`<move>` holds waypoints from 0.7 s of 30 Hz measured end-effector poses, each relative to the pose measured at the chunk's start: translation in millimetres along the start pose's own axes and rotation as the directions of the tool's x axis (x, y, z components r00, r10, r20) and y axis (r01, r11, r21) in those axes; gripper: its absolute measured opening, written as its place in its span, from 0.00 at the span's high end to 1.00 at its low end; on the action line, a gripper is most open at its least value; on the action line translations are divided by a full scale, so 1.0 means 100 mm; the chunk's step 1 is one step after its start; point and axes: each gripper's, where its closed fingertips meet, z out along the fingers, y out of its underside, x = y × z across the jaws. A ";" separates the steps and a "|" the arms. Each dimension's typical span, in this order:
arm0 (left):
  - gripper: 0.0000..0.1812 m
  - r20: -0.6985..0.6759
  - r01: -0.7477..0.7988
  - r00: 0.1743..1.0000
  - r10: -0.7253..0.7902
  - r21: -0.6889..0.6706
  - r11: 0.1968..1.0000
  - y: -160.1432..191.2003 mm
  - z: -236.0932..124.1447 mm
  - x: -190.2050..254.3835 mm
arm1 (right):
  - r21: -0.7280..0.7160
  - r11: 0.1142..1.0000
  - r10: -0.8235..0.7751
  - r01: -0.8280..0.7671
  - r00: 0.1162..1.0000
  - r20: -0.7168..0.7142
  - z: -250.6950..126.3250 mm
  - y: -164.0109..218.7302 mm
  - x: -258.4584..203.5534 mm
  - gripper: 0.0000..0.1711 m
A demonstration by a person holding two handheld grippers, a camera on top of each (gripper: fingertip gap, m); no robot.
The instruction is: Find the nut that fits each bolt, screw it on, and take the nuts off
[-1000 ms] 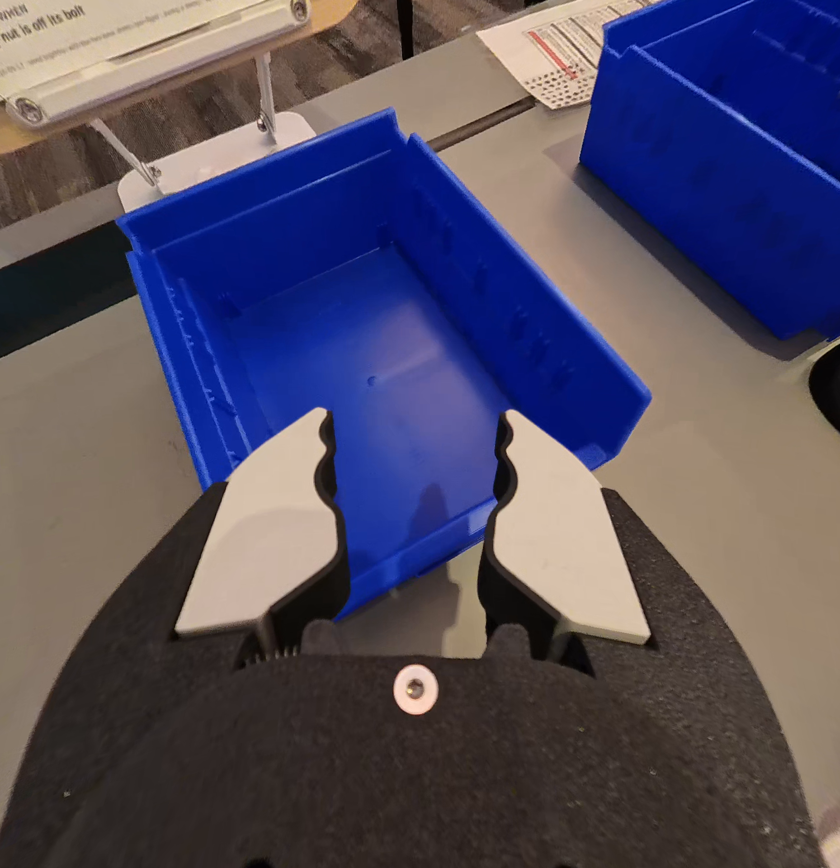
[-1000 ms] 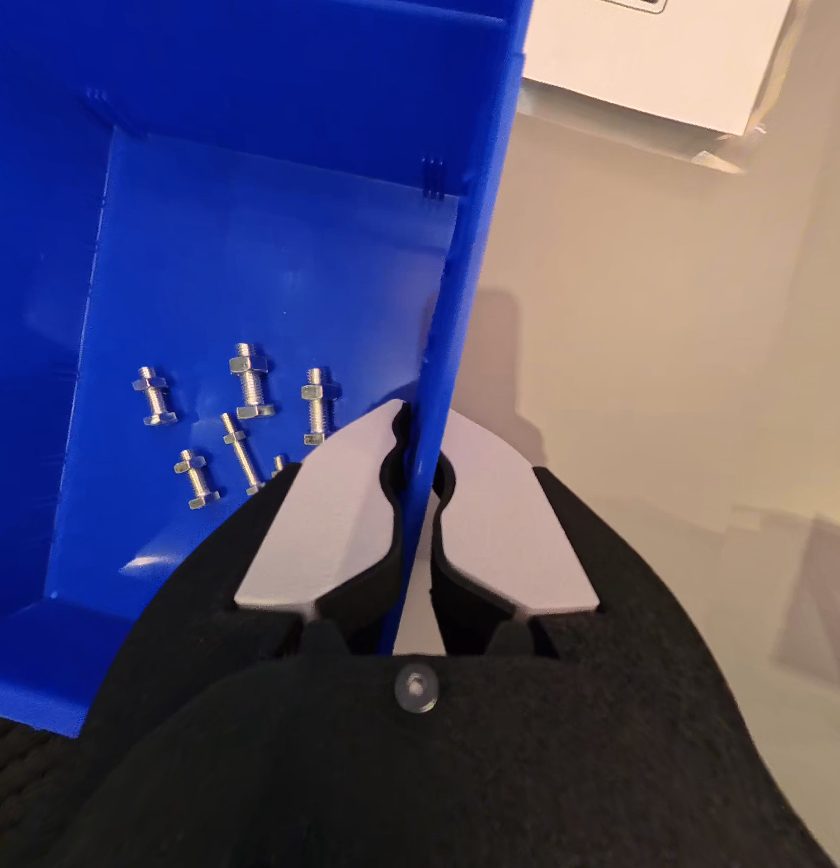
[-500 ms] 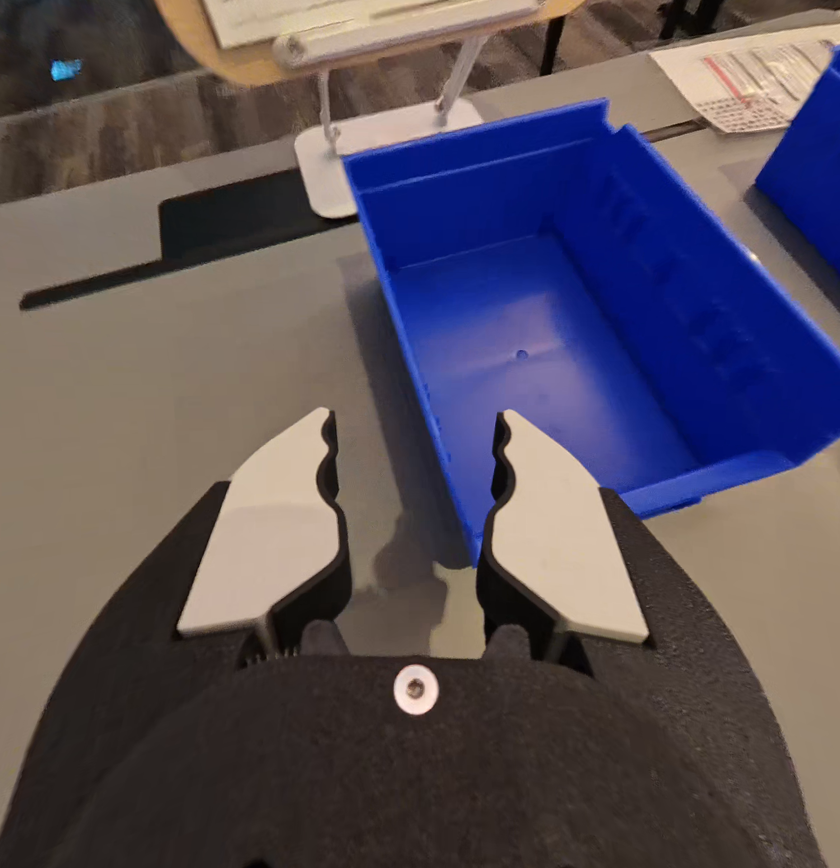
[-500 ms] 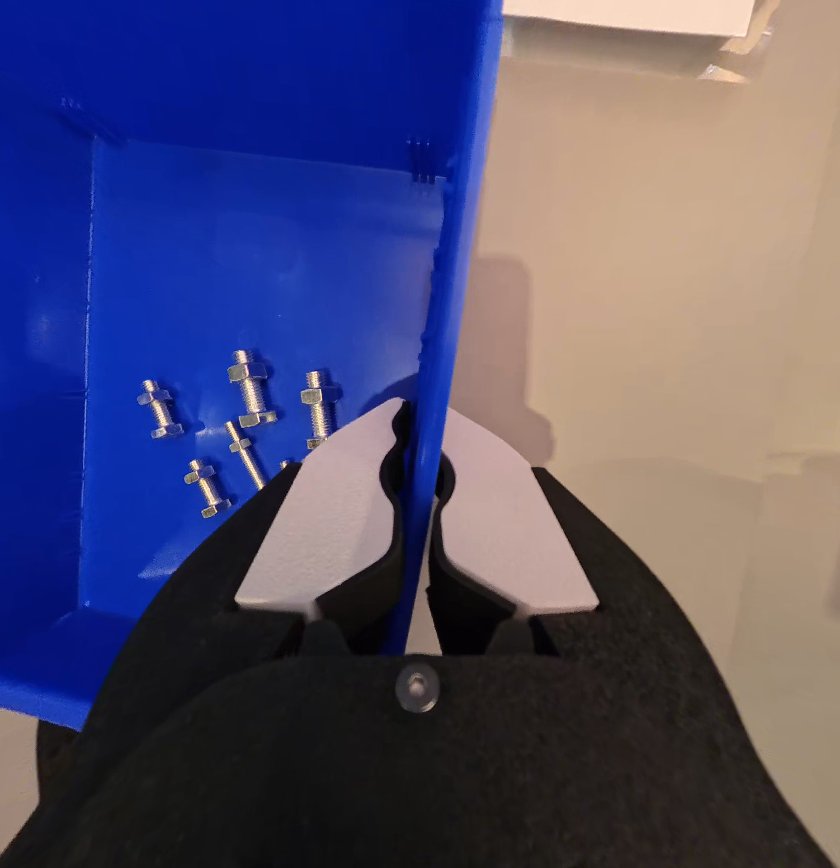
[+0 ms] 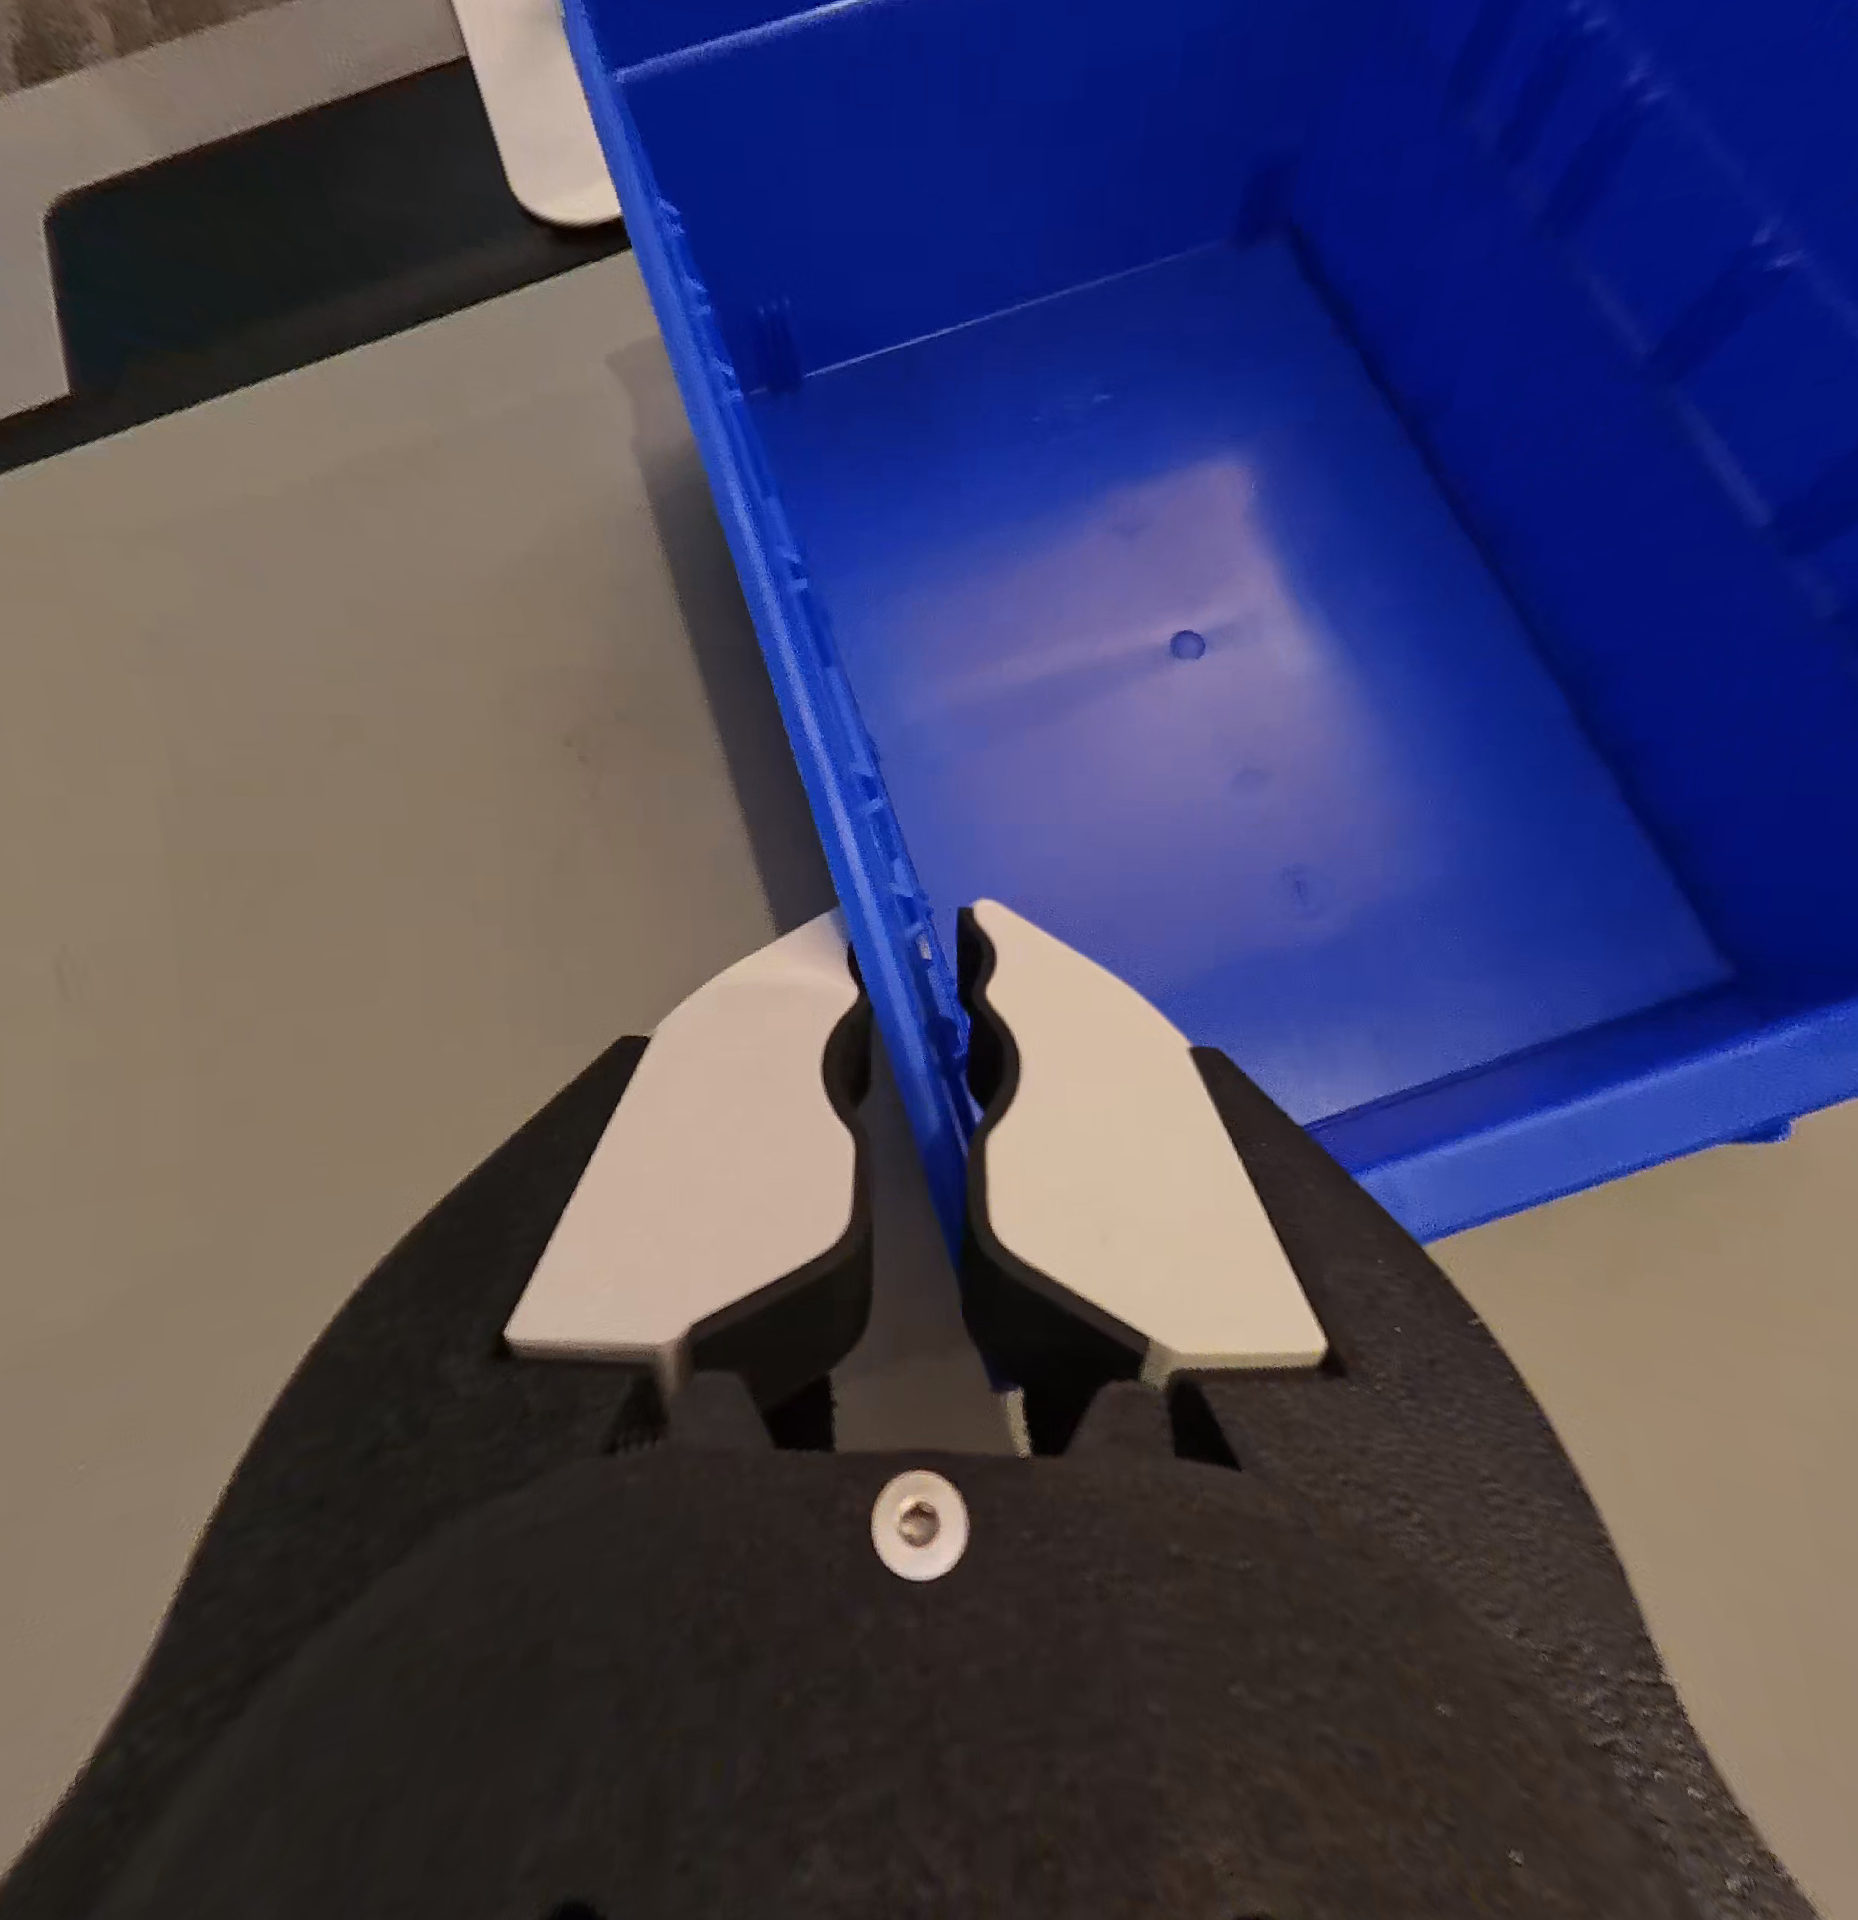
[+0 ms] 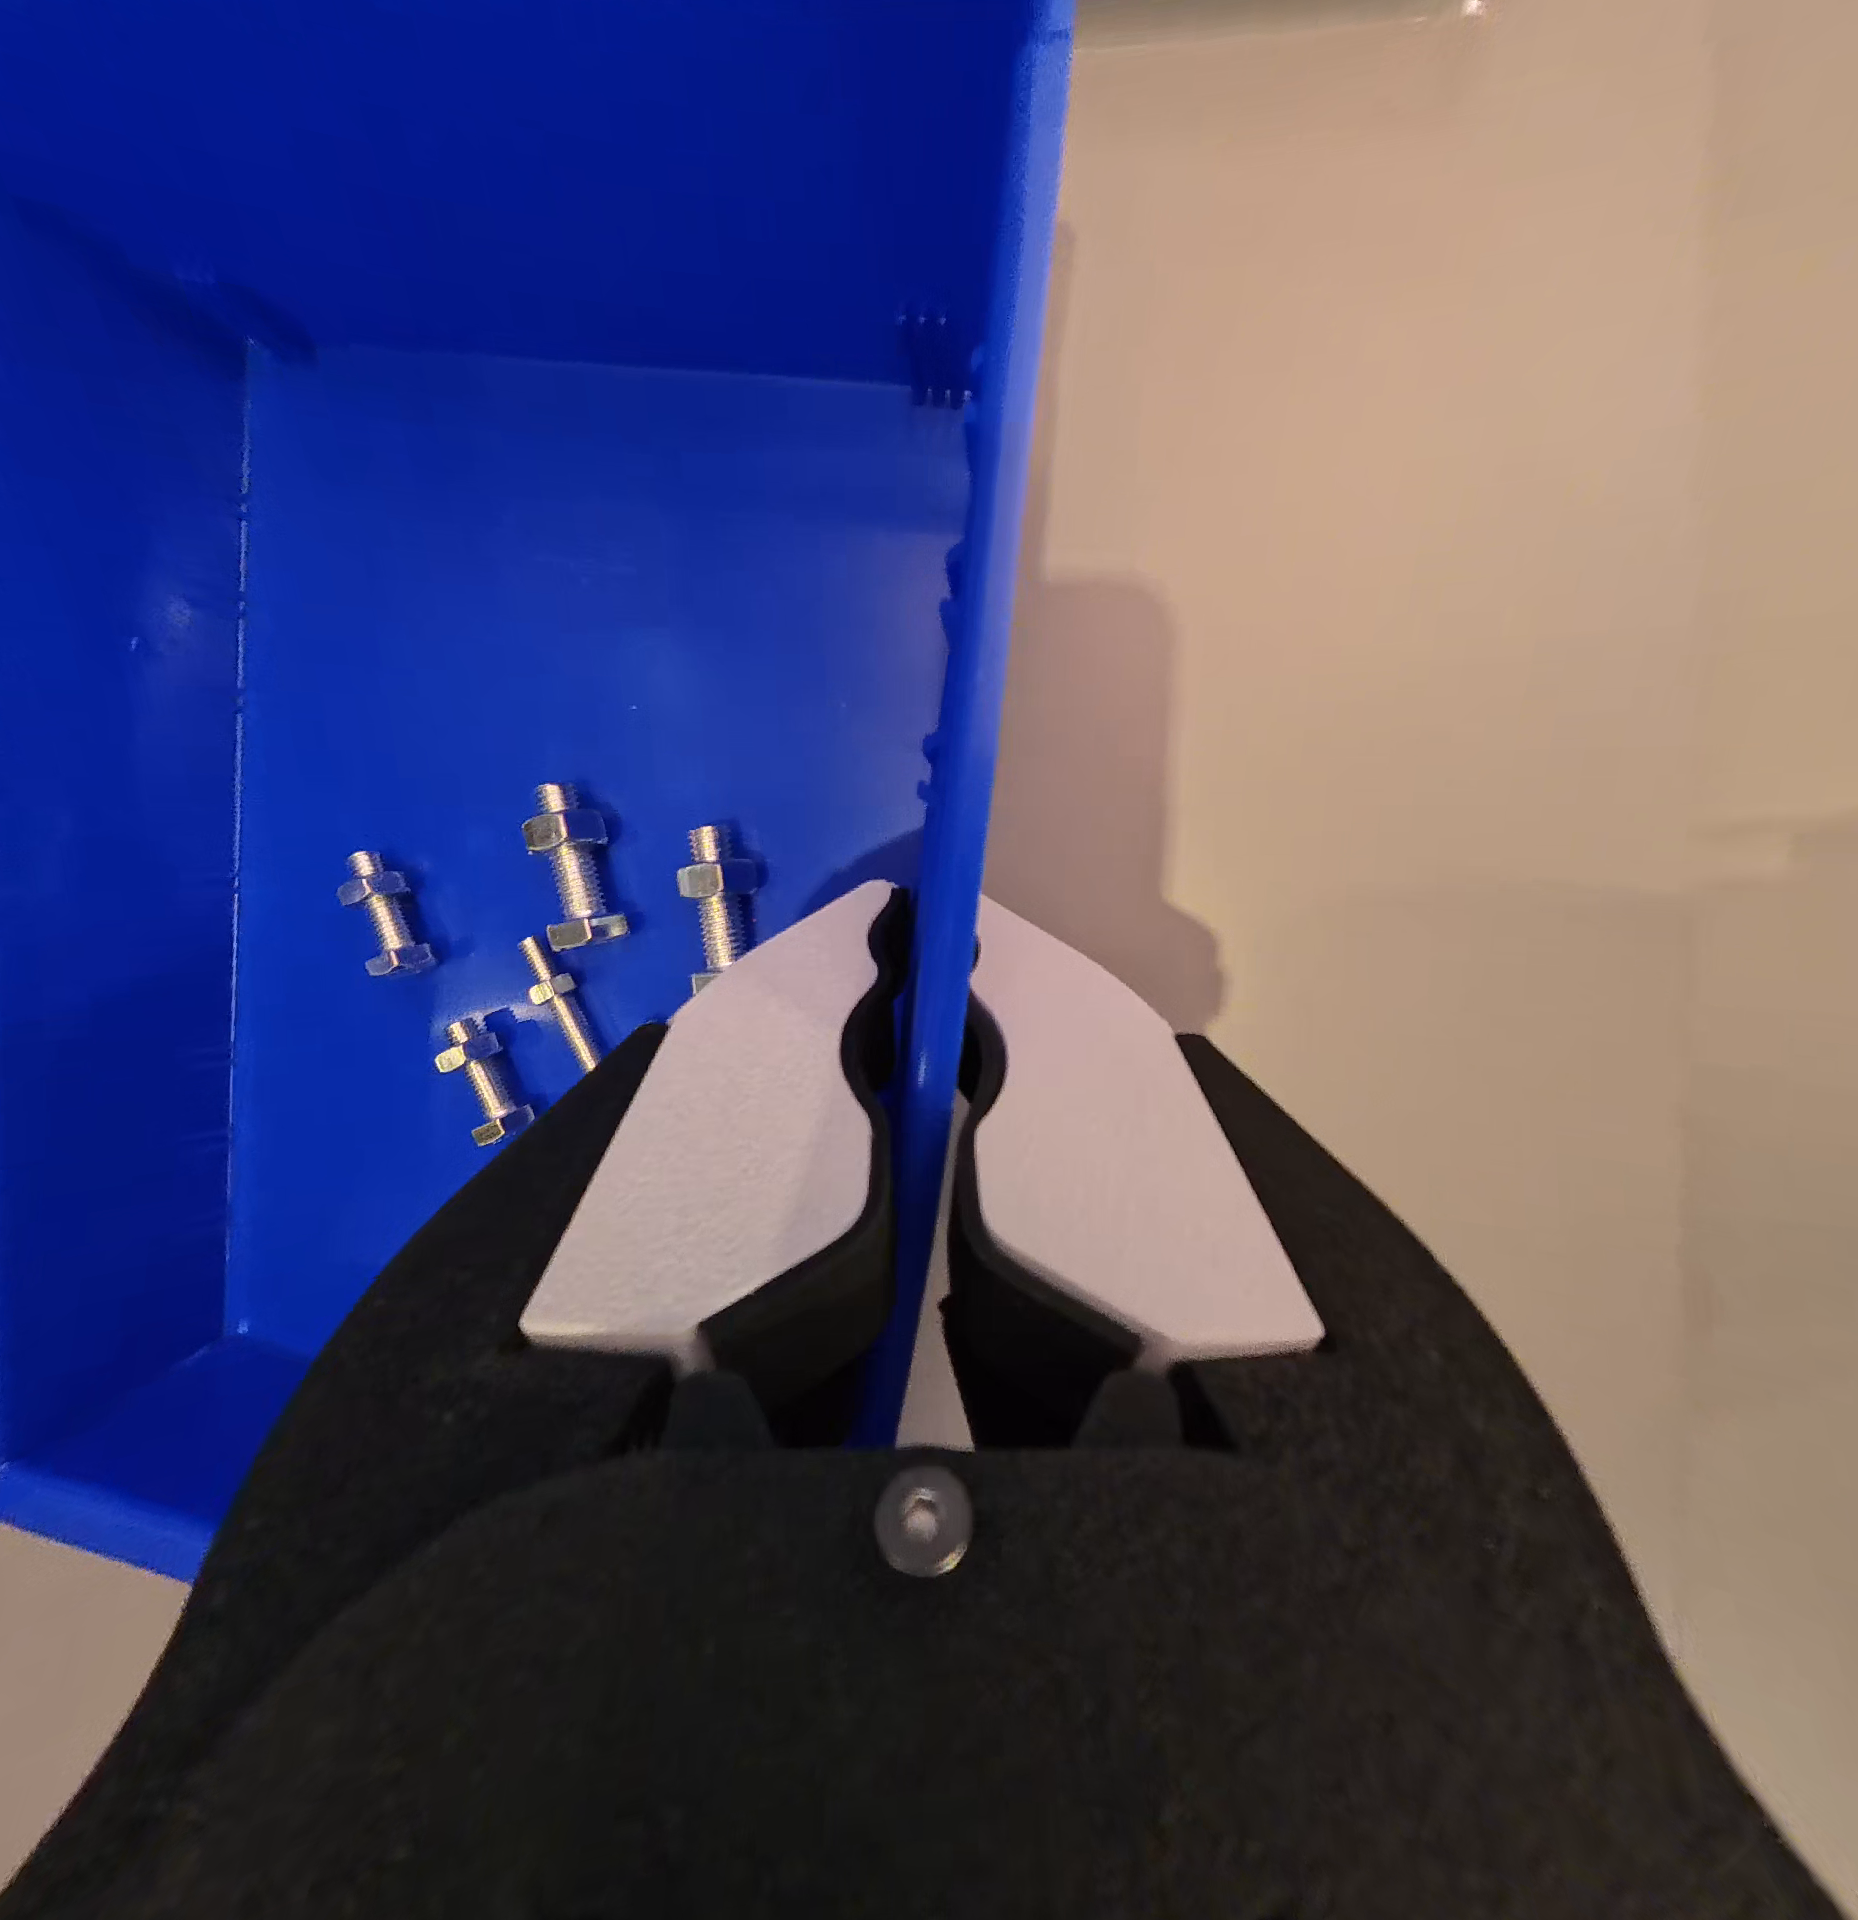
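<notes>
**Both grippers clamped on bin walls**

Left gripper (image 5: 909,971): jaws closed on the side wall of an empty blue bin (image 5: 1268,665), grey table (image 5: 333,779) out at 9 o'clock. Right gripper (image 6: 930,935): jaws pinching the wall of a second blue bin (image 6: 592,520). Bolts with nuts (image 6: 572,868) lie on its floor, 10 o'clock from the jaws.
</notes>
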 end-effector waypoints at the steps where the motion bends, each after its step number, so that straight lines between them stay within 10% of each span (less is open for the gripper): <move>1: 0.94 -0.002 0.003 1.000 -0.003 0.002 1.000 -0.01 0.01 0.01 | 0.005 1.000 0.006 -0.006 1.000 -0.003 -0.02 0.00 0.02 0.96; 21: 0.63 -0.171 -0.007 0.985 0.039 0.185 0.983 -0.32 -0.59 0.41 | -0.009 0.998 0.066 -0.066 0.997 0.032 -0.51 0.10 -0.06 0.97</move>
